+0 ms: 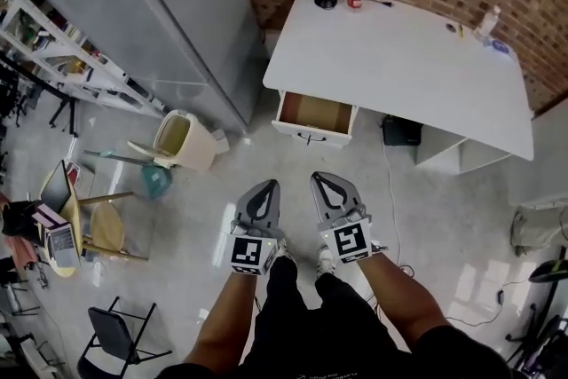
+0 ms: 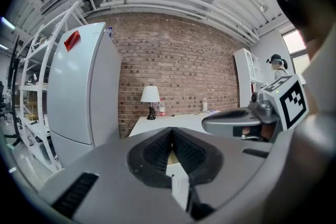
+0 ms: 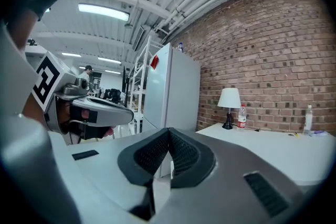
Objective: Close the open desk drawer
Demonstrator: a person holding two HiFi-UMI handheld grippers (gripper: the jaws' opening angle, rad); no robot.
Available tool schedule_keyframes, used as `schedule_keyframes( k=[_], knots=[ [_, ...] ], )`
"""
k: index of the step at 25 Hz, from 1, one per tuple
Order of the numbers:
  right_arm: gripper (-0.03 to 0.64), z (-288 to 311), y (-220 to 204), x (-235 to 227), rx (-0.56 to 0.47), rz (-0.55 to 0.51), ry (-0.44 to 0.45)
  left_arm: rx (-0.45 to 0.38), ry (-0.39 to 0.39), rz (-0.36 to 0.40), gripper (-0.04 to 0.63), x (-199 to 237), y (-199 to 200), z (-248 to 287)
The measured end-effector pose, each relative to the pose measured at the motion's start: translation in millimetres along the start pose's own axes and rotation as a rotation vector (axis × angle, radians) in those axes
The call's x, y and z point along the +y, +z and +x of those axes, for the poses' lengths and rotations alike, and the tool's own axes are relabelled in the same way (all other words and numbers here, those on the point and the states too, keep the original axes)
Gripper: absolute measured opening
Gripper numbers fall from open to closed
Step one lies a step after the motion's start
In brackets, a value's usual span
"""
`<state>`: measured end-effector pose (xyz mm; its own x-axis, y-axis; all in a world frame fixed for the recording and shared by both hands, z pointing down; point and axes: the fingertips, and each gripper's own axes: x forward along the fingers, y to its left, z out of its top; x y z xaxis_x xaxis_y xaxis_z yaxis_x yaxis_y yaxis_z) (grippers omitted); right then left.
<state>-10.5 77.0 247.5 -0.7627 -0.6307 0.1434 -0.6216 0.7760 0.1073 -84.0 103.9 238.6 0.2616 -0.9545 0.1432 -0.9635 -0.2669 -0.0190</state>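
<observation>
Head view: found the drawer (image 1: 312,114) pulled out under the near edge of the white worktop (image 1: 399,58), at its left end, wood bottom bare, well apart from the left gripper (image 1: 264,189) and the right gripper (image 1: 325,182). Held both side by side, aimed roughly level toward that drawer front, each with jaws pressed together on nothing. Likely set that way to offer a blunt, solid tip for pushing the front panel home rather than pinching anything.
</observation>
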Motion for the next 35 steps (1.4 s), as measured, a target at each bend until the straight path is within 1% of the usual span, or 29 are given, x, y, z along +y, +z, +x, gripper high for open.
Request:
schedule_keyframes(
  k=[3, 6, 7, 9, 11, 12, 15, 17, 20, 23, 25, 27, 29, 31, 35],
  knots=[
    [0.025, 16.8, -12.8, -10.4, 0.037, -0.016, -0.036, 0.025, -0.058, -0.004, 0.008, 10.1, -12.6, 17.4],
    [0.025, 36.9, -25.7, -18.1, 0.066, 0.001, -0.086, 0.042, -0.109, 0.019, 0.008, 25.3, -21.9, 34.8],
    [0.025, 44.1, -30.0, -21.5, 0.079, 0.009, -0.104, 0.045, -0.12, 0.016, 0.008, 31.7, -24.4, 41.7],
    [0.025, 55.4, -36.5, -26.4, 0.094, 0.025, -0.144, 0.054, -0.138, -0.021, 0.008, 44.7, -28.6, 52.0],
    [0.025, 61.4, -41.7, -30.1, 0.098, 0.048, -0.192, 0.043, -0.156, -0.054, 0.008, 54.9, -27.4, 59.5],
    [0.025, 63.9, -44.8, -34.3, 0.095, 0.058, -0.218, 0.029, -0.166, -0.058, 0.008, 58.3, -25.8, 65.2],
    [0.025, 75.6, -59.1, -53.8, 0.073, 0.062, -0.273, 0.013, -0.185, -0.042, 0.008, 62.7, -34.9, 91.0],
    [0.025, 83.4, -76.2, -61.7, 0.079, 0.05, -0.282, 0.035, -0.18, -0.032, 0.008, 63.9, -51.8, 107.0],
    [0.025, 89.9, -103.5, -67.5, 0.103, 0.061, -0.287, 0.057, -0.177, -0.042, 0.008, 59.4, -71.2, 123.8],
    [0.025, 97.9, -122.3, -72.4, 0.114, 0.055, -0.268, 0.066, -0.181, -0.04, 0.008, 53.2, -93.8, 140.2],
    [0.025, 101.5, -134.5, -75.5, 0.11, 0.069, -0.257, 0.079, -0.179, -0.043, 0.008, 50.9, -107.1, 149.3],
    [0.025, 103.8, -150.6, -79.6, 0.121, 0.079, -0.252, 0.079, -0.176, -0.054, 0.008, 48.8, -113.9, 157.7],
    [0.025, 107.3, -171.4, -80.1, 0.154, 0.083, -0.249, 0.076, -0.178, -0.062, 0.008, 48.3, -121.9, 162.8],
    [0.025, 114.5, -194.0, -79.4, 0.176, 0.097, -0.248, 0.075, -0.182, -0.055, 0.008, 50.7, -133.0, 167.7],
    [0.025, 125.4, -227.6, -82.5, 0.153, 0.133, -0.253, 0.085, -0.173, -0.057, 0.008, 55.0, -161.6, 178.6]
  ],
)
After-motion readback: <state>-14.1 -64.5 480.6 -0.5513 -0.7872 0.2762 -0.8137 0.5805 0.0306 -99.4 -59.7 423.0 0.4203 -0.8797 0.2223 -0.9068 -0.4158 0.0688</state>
